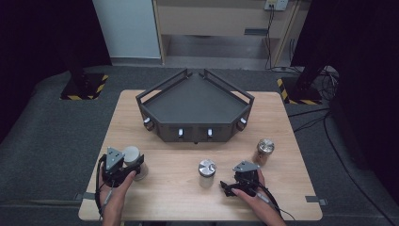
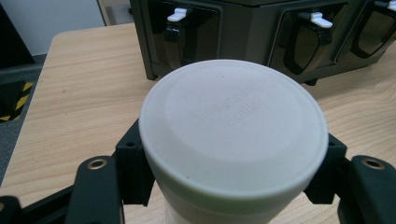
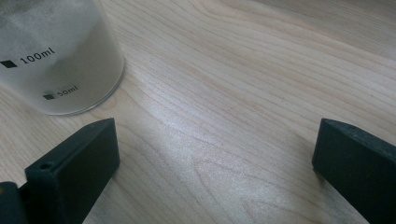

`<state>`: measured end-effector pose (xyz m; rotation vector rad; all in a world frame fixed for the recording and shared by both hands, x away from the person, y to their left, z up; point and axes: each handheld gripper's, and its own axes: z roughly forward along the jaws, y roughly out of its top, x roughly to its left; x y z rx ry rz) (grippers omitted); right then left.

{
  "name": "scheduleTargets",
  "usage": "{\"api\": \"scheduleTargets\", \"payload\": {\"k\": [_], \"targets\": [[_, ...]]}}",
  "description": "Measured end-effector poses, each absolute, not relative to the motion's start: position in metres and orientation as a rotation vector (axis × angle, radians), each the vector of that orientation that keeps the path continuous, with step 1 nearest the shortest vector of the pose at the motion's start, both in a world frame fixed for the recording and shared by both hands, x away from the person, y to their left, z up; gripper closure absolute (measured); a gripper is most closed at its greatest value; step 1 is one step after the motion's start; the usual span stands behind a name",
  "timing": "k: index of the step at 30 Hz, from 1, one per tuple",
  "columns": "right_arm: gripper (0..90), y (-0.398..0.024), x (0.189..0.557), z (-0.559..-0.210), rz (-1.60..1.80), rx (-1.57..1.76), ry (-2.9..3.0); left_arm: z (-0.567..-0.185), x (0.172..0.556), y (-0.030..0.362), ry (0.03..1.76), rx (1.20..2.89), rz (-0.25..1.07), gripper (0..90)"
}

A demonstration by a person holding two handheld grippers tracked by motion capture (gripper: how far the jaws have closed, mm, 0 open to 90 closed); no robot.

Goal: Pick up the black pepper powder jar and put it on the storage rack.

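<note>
A jar with a white lid (image 2: 233,126) stands upright on the wooden table (image 1: 179,197) near its front left corner (image 1: 133,156). My left gripper (image 1: 131,165) is shut on its body just under the lid, one black pad (image 2: 133,161) against each side. My right gripper (image 1: 229,187) rests low at the front right with its jaws wide open (image 3: 215,158) over bare wood. A clear jar with a metal lid (image 1: 206,170) stands just left of it, its 50 and 100 ml marks (image 3: 56,56) beyond the left jaw and apart from it.
A dark angular tray with latched fronts (image 1: 195,113) takes up the back middle of the table, close behind the white-lidded jar (image 2: 261,42). A second metal-lidded jar with brown contents (image 1: 264,150) stands at the right.
</note>
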<state>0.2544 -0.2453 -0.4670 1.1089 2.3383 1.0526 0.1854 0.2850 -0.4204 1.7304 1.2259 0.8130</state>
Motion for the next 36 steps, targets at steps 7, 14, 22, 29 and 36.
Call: {"api": "scheduleTargets", "payload": {"k": [7,14,22,29,36], "targets": [[0.6,-0.245,0.254,-0.467,1.053,1.109,2.338,-0.414,0.18,0.289,1.192,1.735,0.829,32.6],[0.6,-0.245,0.255,-0.467,1.054,1.109,2.339,-0.406,0.18,0.298,1.127,1.766,0.795,32.7],[0.6,-0.245,0.255,-0.467,1.054,1.109,2.339,-0.389,0.176,0.307,1.057,1.771,0.793,32.7],[0.6,-0.245,0.254,-0.467,1.053,1.109,2.338,-0.38,0.181,0.316,1.024,1.768,0.786,32.7],[0.6,-0.245,0.255,-0.467,1.054,1.109,2.339,-0.377,0.189,0.32,0.992,1.795,0.765,32.7]]}}
